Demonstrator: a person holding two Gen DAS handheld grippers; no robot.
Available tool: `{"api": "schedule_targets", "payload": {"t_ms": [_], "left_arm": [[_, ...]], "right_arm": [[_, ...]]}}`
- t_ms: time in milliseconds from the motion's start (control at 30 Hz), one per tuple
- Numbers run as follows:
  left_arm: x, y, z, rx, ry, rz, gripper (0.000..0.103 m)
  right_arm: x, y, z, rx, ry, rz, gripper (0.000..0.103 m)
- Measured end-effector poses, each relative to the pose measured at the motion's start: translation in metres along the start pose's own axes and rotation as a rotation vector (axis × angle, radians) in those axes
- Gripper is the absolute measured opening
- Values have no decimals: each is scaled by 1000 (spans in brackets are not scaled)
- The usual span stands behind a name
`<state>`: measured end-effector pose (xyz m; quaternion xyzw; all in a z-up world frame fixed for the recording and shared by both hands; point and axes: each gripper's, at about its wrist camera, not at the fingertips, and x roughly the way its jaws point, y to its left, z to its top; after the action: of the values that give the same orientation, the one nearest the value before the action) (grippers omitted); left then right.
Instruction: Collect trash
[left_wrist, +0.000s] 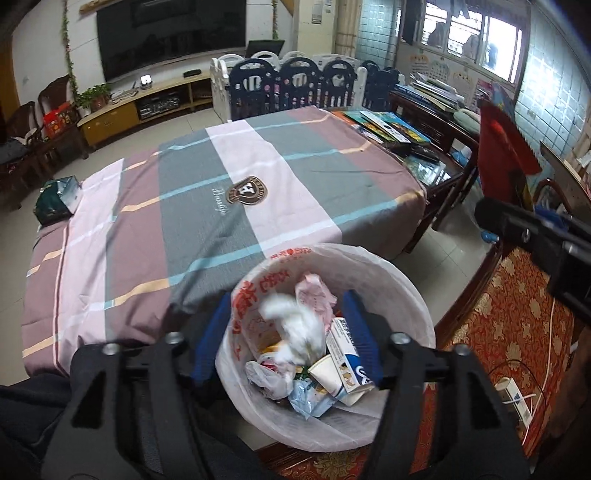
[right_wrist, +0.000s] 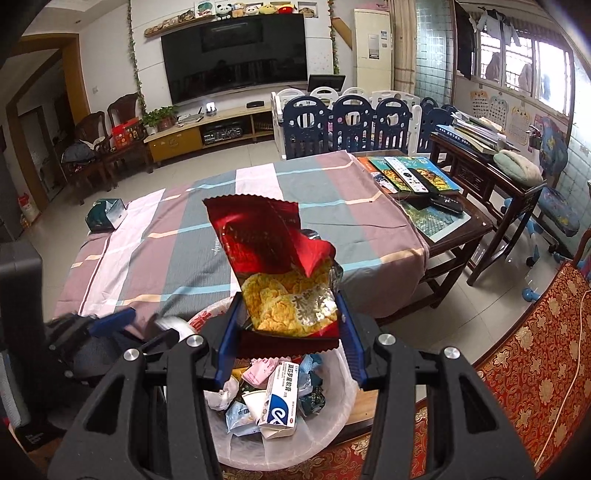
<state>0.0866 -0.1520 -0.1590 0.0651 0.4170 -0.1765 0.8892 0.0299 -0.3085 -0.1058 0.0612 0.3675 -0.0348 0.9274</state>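
Holding the red snack bag (right_wrist: 275, 273) upright, its long axis vertical, my right tool (right_wrist: 290, 332) hangs at frame centre directly above the lined trash bin (right_wrist: 334, 434); my left tool (left_wrist: 284, 332), spread wide and empty, frames falling white tissue (left_wrist: 295, 321) over the same bin.

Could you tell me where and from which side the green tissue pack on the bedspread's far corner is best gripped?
Probably across the green tissue pack's narrow sides, coming from above: it lies low on the bedspread with open cloth around it.
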Motion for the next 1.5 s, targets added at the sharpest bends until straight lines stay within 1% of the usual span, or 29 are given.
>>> {"api": "schedule_targets", "payload": {"t_ms": [67,167,267,333,400,467,500,567,700,800,867,967,1033,1200,1333,1500], "left_arm": [[-6,8,2,-29,-17,25,74],[-19,23,6,-80,-56,96,78],[-35,38,11,-133,-98,134,84],[-47,47,13,-161,-132,156,85],[-58,53,15,-178,-164,174,87],[-69,57,16,-189,-190,196,90],[-73,58,18,-192,-200,206,91],[-83,61,18,-190,-221,227,92],[-103,61,19,-172,-257,281,97],[-121,60,19,-160,-291,306,99],[-129,60,20,-157,-300,315,99],[-139,62,20,-158,-303,300,99],[-143,63,19,-162,-307,306,99],[-147,66,18,-168,-307,311,99],[-144,69,16,-179,-290,312,100],[-139,73,15,-186,-272,336,100]], "right_arm": [[4,2,-2,-4,16,4,49],[12,9,-5,-14,49,16,49],[23,16,-9,-26,98,19,50],[31,20,-13,-30,142,21,55],[37,22,-17,-13,176,31,68],[39,21,-18,6,198,59,80],[39,21,-18,16,201,74,82],[34,23,-17,17,187,85,85],[16,34,-11,-12,124,97,96],[-2,40,-3,-27,63,128,99],[-14,45,2,-39,32,146,99],[-27,51,9,-44,-7,153,99],[-32,51,13,-34,-25,156,99],[-31,47,18,6,-15,117,99],[-30,43,18,38,-6,130,99],[-29,44,16,32,-17,103,99]]}}
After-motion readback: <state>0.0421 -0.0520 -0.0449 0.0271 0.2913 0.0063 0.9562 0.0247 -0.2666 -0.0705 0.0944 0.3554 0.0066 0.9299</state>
